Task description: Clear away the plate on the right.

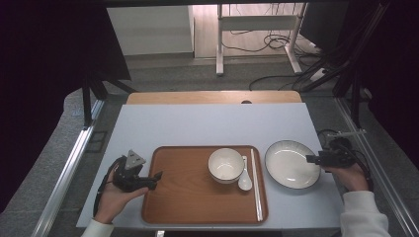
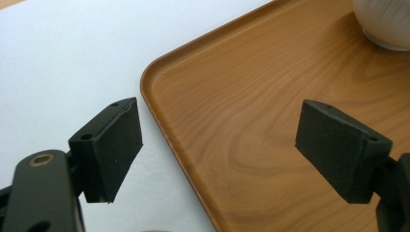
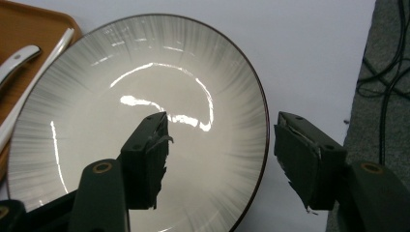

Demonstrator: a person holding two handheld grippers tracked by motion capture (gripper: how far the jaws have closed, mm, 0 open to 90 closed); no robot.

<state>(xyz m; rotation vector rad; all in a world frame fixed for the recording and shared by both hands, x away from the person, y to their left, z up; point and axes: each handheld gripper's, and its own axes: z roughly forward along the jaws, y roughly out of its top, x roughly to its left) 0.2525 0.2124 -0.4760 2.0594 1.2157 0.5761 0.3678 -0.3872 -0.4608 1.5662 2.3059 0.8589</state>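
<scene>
2 grippers frame the work at this table, and the right gripper (image 1: 310,159) is the busy one: it sits at the right rim of the plate (image 1: 292,164), which rests on the pale table (image 1: 197,126) just right of the wooden tray (image 1: 197,197). In the right gripper view its jaws stand wide, 1 pad over the inside of the plate (image 3: 135,121) and the other outside the rim over the tabletop, so the dark rim runs between them without either pad pressing on it. I judge the step in hand to be the approach for a pinch on the plate's right edge, not yet a grip. The next move, as I read it, calls for settling a little lower so the rim goes deeper between the pads, then closing gently and evenly, since the glazed surface looks slick and a shallow bite could let it slip or tip. The left gripper (image 1: 157,176) hovers at the tray's left edge, its jaws also wide, with the tray's rim (image 2: 159,116) between them and nothing held. On the tray stand a white bowl (image 1: 226,165), a spoon (image 1: 244,181) touching its right side, and chopsticks (image 1: 256,182) along the right edge, all near the plate, so a lift towards the tray needs clearance over them.
</scene>
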